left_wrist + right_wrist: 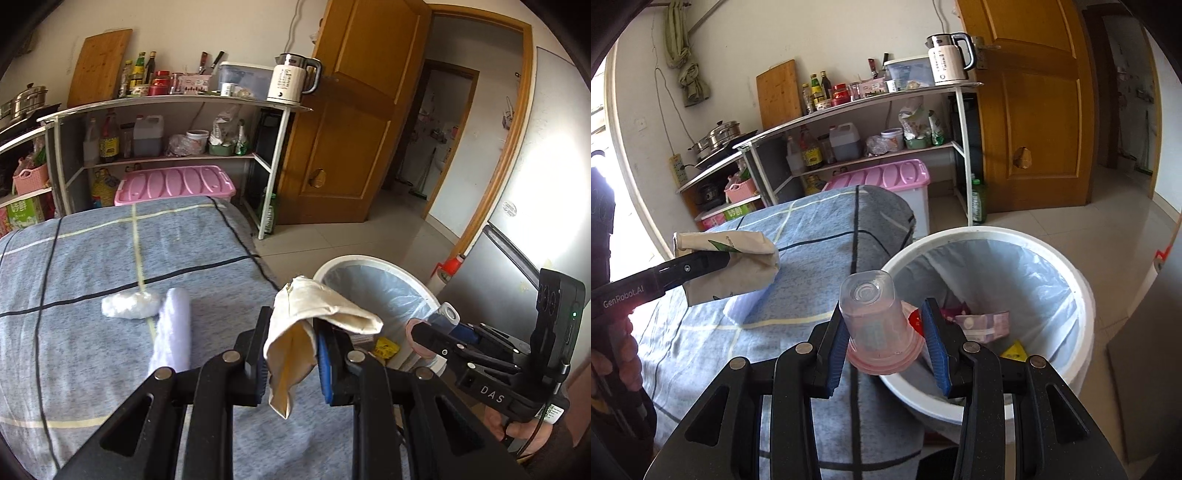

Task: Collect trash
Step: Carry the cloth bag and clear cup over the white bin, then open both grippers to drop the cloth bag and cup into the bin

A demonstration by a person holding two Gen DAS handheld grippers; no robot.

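right up close, the left claw (290, 354) is pinching a crumpled cream paper bag (306, 325) between its blue pads, the bag flopping out above and below the grip, hanging over the edge of the blue checked bedspread (92, 258). over in the right wrist view, the right claw (884, 341) is clamping a clear plastic cup (875, 314) turned base-forward, its pinkish rim nearest the lens, and it is sitting right at the near rim of the white trash bin (1082, 306). that bin is standing on the floor just beside the bed, lined with a pale plastic bag, and already holding a pink-and-white wrapper (984, 325) and a yellow scrap (1015, 349). moving out across the bedspread, a pale lilac roll (171, 328) is lying next to a scrunched white wad (129, 304), the two looking to be touching. further back, a pink-lidded storage box (173, 184) is sitting at the foot of a white shelf rack (273, 162), bottles and jars are crowding the shelves, a white electric kettle (291, 79) is standing on top, and a wooden door (354, 122) is closing off the far wall.
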